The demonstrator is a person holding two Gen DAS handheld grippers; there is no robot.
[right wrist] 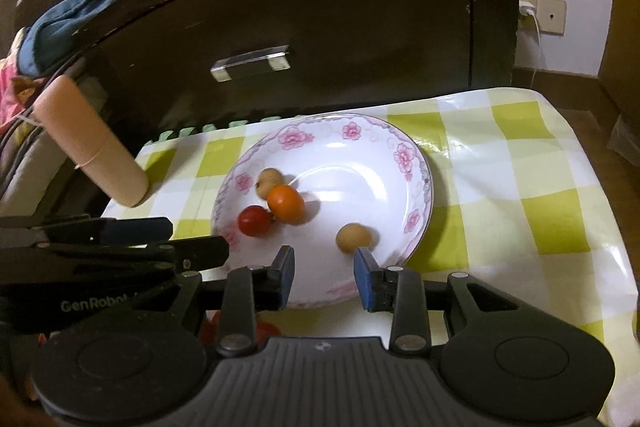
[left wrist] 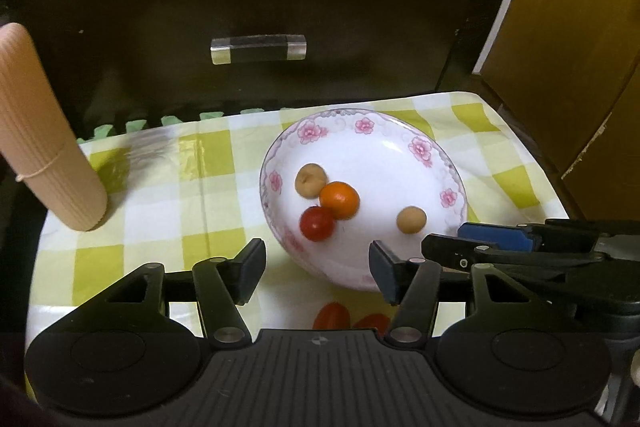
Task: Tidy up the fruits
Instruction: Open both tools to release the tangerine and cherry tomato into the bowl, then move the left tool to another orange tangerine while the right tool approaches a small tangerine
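A white plate with a pink flower rim point(left wrist: 420, 149) point(right wrist: 404, 157) sits on the checked cloth. In it lie an orange fruit point(left wrist: 339, 199) point(right wrist: 285, 203), a red tomato point(left wrist: 317, 223) point(right wrist: 254, 221) and two tan fruits point(left wrist: 309, 180) point(left wrist: 411, 219) point(right wrist: 354, 237). Two more red tomatoes point(left wrist: 331, 315) point(left wrist: 372, 321) lie on the cloth in front of the plate. My left gripper point(left wrist: 318, 269) is open and empty above the plate's near rim. My right gripper point(right wrist: 324, 277) is open and empty over the near rim, close to a tan fruit.
A beige ribbed roll point(left wrist: 44, 143) point(right wrist: 90, 147) leans at the table's left edge. A dark drawer front with a clear handle point(left wrist: 258, 49) point(right wrist: 250, 63) stands behind the table. The table's right part shows only green-checked cloth point(right wrist: 520, 187).
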